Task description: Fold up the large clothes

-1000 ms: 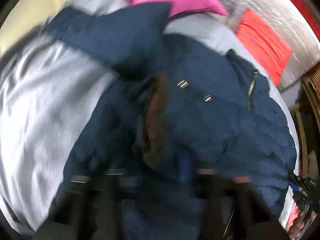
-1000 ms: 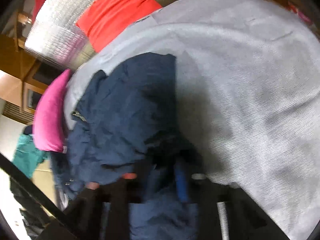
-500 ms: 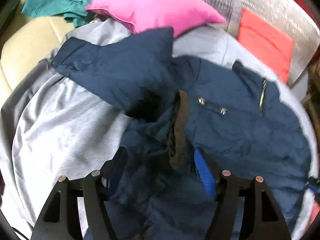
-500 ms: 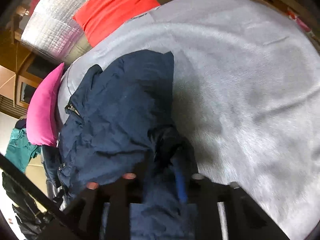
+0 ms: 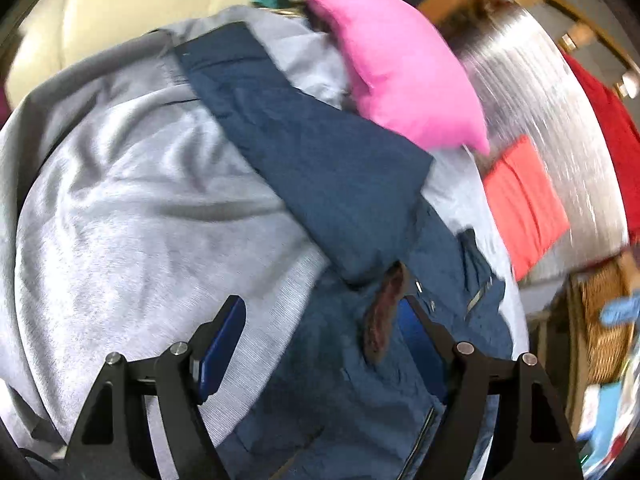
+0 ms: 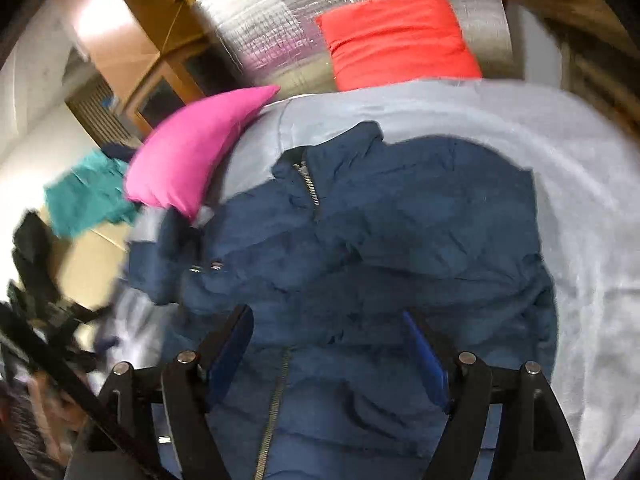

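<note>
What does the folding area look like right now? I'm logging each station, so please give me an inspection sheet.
Surface: grey blanket, wrinkled.
Job's things: navy jacket lying crumpled, one sleeve stretched out.
Clutter: pink pillow, red cushion, teal cloth.
Grippers: left gripper and right gripper opening, no cloth pinched.
Cables: nothing seen.
Surroundings: silver quilted panel, wicker basket, wooden furniture.

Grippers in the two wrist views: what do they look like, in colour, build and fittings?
Both look alike. The left gripper and the right gripper each have two black angular fingers with triangular cut-outs, round silver pivot bolts at the joints, and flat blue pads on the inner faces. No cables, markings or sleeves are clearly visible.
</note>
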Demonstrator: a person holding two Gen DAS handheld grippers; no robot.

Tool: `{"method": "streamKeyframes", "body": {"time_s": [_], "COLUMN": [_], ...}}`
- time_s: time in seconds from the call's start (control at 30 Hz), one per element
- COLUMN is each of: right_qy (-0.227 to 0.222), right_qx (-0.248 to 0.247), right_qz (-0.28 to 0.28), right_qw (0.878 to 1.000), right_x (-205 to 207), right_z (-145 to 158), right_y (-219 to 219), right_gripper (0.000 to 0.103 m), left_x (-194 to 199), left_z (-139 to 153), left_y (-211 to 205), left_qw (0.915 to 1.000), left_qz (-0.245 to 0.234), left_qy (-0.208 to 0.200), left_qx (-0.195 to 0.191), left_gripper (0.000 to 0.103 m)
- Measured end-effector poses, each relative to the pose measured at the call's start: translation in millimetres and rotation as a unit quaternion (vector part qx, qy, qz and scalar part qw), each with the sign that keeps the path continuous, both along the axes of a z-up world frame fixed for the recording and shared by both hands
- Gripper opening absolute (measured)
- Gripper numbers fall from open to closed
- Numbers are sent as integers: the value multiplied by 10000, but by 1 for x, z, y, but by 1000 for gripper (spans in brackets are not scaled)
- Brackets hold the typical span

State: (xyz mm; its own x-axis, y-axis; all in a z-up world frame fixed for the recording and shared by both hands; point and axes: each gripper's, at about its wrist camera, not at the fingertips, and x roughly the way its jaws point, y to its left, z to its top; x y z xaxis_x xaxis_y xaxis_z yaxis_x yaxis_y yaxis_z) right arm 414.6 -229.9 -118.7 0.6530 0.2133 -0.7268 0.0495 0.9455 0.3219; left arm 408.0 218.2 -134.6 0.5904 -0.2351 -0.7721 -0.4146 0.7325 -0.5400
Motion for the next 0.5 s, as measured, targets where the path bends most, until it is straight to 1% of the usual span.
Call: {"method": "streamKeyframes", "body": {"time_s": [0.03, 0.13, 0.2, 0.23, 0.27, 0.33, 0.43, 0.47, 0.5], "right_qy": [-123, -320, -396, -359, -276, -129, -36, 16, 118], "right_qx": [-216, -355, -419, -392, -295, -63, -98, -98, -95], "right_qz": [-45, -20, 108, 224, 459, 938, 1189, 1198, 1196], "right_qw": [9997, 9989, 9983, 9983, 9981, 9955, 9928, 9928, 9927], "right_x": [-1, 5, 19, 25, 33, 39, 37, 36, 37], "right_z": [2, 7, 7, 5, 1, -10, -23, -27, -31], "right_y": [6, 18, 39, 47, 60, 75, 77, 77, 76], "right_gripper": [79, 79, 79, 79, 79, 78, 78, 78, 77], "left_x": [1, 16, 33, 44, 51, 69, 94, 105, 112], "left_z": [-1, -6, -9, -12, -15, -22, -46, -56, -61], "left_y": [8, 28, 44, 55, 65, 87, 114, 121, 124], "left_qw": [9999, 9987, 9979, 9974, 9967, 9946, 9907, 9886, 9874], "left_qz": [122, 386, 477, 543, 661, 965, 1260, 1395, 1484], "left_qy": [31, 229, 304, 309, 283, 279, 184, 303, 391], "left_qx": [-91, -251, -313, -365, -375, -267, -483, -479, -380], "left_gripper": [79, 79, 79, 79, 79, 79, 78, 77, 77]}}
